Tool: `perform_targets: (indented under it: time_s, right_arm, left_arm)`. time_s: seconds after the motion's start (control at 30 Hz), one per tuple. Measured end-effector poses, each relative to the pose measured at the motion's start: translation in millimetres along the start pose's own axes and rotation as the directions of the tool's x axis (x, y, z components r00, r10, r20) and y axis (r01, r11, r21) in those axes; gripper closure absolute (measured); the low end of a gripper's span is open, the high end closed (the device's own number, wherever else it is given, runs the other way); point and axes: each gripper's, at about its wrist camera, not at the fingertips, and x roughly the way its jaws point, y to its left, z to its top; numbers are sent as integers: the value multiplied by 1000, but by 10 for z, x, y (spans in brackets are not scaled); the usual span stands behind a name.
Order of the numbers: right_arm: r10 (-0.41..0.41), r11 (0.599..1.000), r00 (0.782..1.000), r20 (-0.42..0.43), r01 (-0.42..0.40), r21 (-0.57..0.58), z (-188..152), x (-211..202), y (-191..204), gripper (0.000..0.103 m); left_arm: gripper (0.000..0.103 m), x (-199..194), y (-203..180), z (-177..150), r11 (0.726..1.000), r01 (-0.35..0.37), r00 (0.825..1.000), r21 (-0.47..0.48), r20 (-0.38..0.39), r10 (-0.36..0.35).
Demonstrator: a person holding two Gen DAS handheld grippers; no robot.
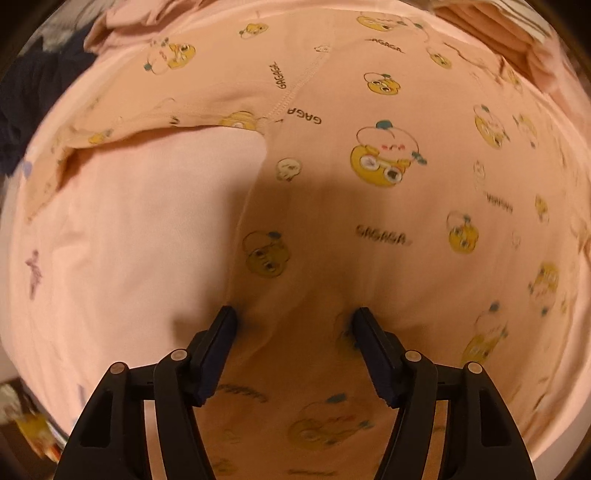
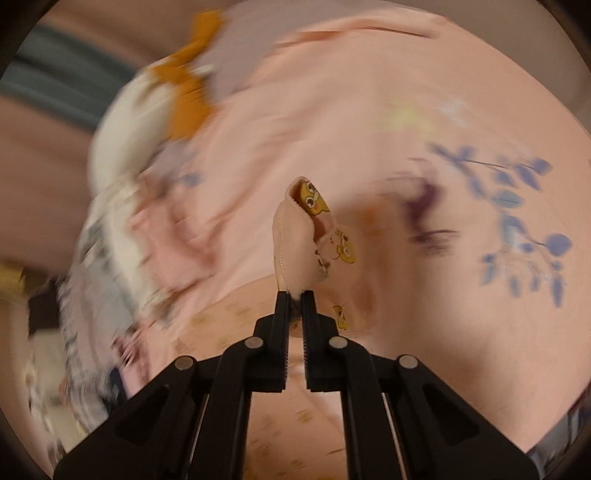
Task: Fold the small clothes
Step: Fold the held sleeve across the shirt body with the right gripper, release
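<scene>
A small peach garment [image 1: 369, 177] printed with yellow cartoon faces and "GAGAGA" lies spread on a pink sheet [image 1: 147, 229]. One sleeve runs out to the left in the left wrist view. My left gripper [image 1: 295, 314] is open, its fingertips pressed down onto the garment near its left edge. My right gripper [image 2: 295, 293] is shut on a hemmed edge of the same garment [image 2: 310, 236], which sticks up past the fingertips. The right wrist view is motion-blurred.
The pink sheet [image 2: 424, 110] has a blue and purple leaf print [image 2: 517, 221]. A pile of white, orange and pink clothes [image 2: 147, 155] lies to the left in the right wrist view. Dark navy cloth [image 1: 33, 96] and folded pink cloth [image 1: 491, 33] sit at the far edges.
</scene>
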Motion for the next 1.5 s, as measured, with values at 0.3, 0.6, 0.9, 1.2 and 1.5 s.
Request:
perform_targets:
  time_s: [0.3, 0.6, 0.9, 1.2, 1.5]
  right_arm:
    - [175, 949, 974, -146, -207, -239, -1034, 536, 1307, 96]
    - [1, 943, 852, -524, -175, -283, -2210, 2021, 2052, 85]
    - [-13, 989, 934, -358, -41, -145, -1557, 1522, 979, 46]
    - [-122, 992, 949, -291, 128, 1, -1061, 1327, -262, 65]
    - [-119, 980, 937, -329, 58, -188, -1106, 2180, 300, 94]
  left_arm:
    - [53, -1008, 688, -56, 996, 85, 987, 28, 132, -88]
    - [53, -127, 2036, -600, 958, 188, 979, -219, 122, -164]
    - [53, 593, 2110, -442, 927, 226, 974, -299, 94, -207]
    - [53, 840, 1102, 241, 938, 301, 952, -175, 121, -283]
    - [53, 1093, 491, 608, 958, 275, 959, -76, 86, -269]
